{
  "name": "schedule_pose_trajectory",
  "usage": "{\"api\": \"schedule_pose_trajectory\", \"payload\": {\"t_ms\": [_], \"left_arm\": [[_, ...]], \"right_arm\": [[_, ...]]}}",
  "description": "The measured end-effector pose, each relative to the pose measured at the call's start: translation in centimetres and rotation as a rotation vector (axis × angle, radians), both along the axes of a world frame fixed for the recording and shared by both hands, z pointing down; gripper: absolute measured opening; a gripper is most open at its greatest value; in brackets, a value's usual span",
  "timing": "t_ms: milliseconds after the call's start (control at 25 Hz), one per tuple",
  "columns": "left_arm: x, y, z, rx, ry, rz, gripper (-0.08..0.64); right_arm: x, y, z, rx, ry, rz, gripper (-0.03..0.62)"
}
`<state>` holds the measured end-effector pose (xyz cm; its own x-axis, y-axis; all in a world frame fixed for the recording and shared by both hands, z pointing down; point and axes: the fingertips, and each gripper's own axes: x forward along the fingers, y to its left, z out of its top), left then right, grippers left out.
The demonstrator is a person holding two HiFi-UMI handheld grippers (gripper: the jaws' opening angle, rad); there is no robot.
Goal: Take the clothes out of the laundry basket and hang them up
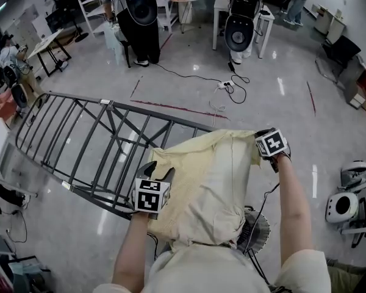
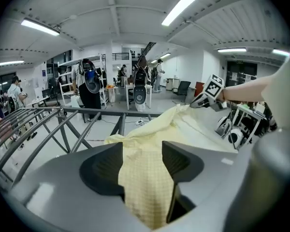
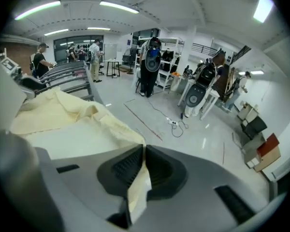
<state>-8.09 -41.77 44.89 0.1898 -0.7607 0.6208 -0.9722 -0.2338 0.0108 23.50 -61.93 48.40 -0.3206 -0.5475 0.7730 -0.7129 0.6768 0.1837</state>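
Note:
I hold a pale yellow garment [image 1: 207, 182] spread between both grippers, above the near end of a grey metal drying rack [image 1: 79, 139]. My left gripper [image 1: 155, 168] grips the garment's left corner; in the left gripper view bunched cloth [image 2: 145, 178] fills the gap and touches both pads of that gripper [image 2: 142, 161]. My right gripper [image 1: 260, 138] pinches the right edge; in the right gripper view its jaws [image 3: 144, 166] are tight on a thin fold [image 3: 137, 192]. A white perforated basket rim [image 1: 257, 227] peeks out below the garment.
The rack's bars [image 2: 48, 124] run away to the left. A cable and power strip [image 1: 226, 87] lie on the floor beyond. Black machines on stands [image 1: 238, 29] and white tables are at the back; a white device [image 1: 348, 203] sits at the right.

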Motion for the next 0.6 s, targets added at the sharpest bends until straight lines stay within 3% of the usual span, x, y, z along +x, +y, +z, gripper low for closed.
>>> {"api": "schedule_pose_trajectory", "payload": {"t_ms": [200,240,320,480,600], "left_arm": [[1.4,2.5,-0.5,0.006,0.035,0.006,0.259],[1.6,3.0,-0.6,0.006,0.04,0.003,0.259],[1.7,3.8,-0.8,0.008,0.051,-0.009,0.259],[1.5,5.4,-2.1,0.038,0.044,-0.038,0.259],[0.7,7.2,-3.1,0.067,0.042,-0.074,0.259]], "right_arm": [[-0.3,-4.1,-2.1,0.076,0.031,0.082,0.021],[-0.5,-4.5,-2.3,0.074,0.03,0.102,0.036],[-1.0,-4.7,-2.4,0.053,0.015,0.121,0.136],[-1.7,-3.1,-2.7,0.052,0.006,0.094,0.184],[-2.7,-0.5,-3.3,0.087,-0.037,0.062,0.167]]}}
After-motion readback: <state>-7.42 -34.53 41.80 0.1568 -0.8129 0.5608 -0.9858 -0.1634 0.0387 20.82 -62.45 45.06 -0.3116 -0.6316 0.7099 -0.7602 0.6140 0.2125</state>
